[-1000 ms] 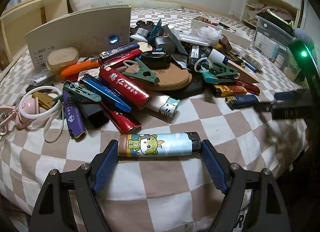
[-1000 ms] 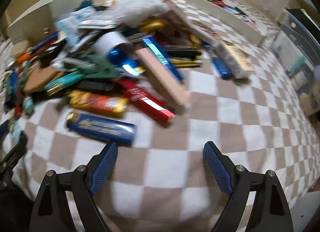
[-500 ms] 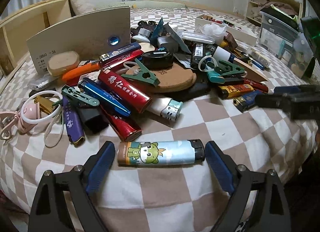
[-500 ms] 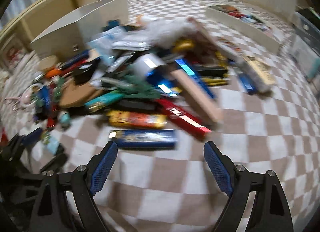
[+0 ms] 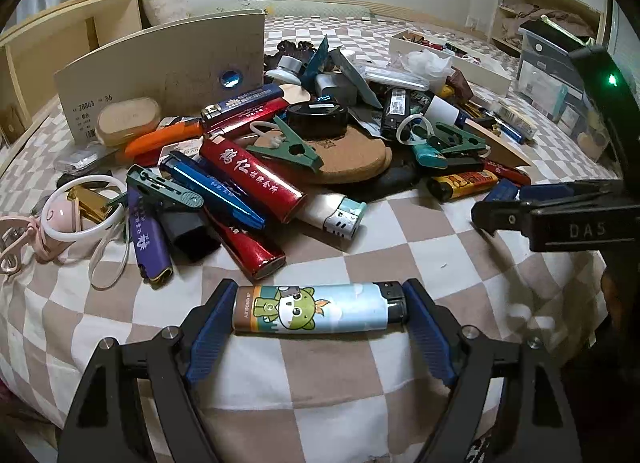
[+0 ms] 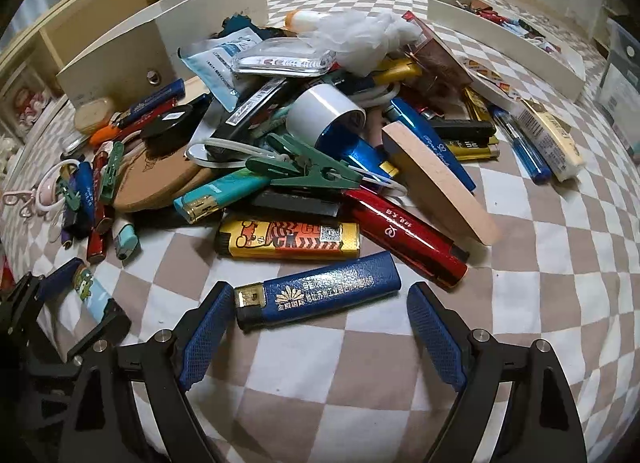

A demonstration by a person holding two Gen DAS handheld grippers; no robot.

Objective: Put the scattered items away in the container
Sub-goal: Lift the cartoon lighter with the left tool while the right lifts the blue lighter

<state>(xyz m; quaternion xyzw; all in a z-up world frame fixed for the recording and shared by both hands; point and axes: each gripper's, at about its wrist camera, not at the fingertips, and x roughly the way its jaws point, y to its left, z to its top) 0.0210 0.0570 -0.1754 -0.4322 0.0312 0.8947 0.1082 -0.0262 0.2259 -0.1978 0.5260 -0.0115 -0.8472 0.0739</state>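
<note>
Right now your left gripper (image 5: 318, 309) has its jaws closing around the cartoon lighter (image 5: 316, 309); the pads sit against both of its ends, the base on one side and the black cap on the other. The lighter lies crosswise on the checkered bedspread (image 5: 360, 375), on the near side of the pile (image 5: 280, 151), apart from it.

Your right gripper (image 6: 320, 315) stands partly spread with nothing gripped. The dark blue lighter (image 6: 320, 291) lies between its fingers: its metal-capped end is just beside the one pad, while the other pad stands clear of its far end. This lighter rests at the near edge of the pile, just in front of the yellow lighter (image 6: 288, 240) and beside the red lighter (image 6: 404, 235).

Within the pile you can see green clothes pegs (image 6: 308, 171), a white-and-blue roll (image 6: 332, 119), a wooden block (image 6: 436, 187) and a round cork mat (image 5: 352, 151).

Behind the pile, to its left, stands the cream box (image 5: 160, 71) with a printed label. Farther behind the pile, to its right, the white tray (image 6: 508, 43) lies on the bed and already has small items in it.
</note>
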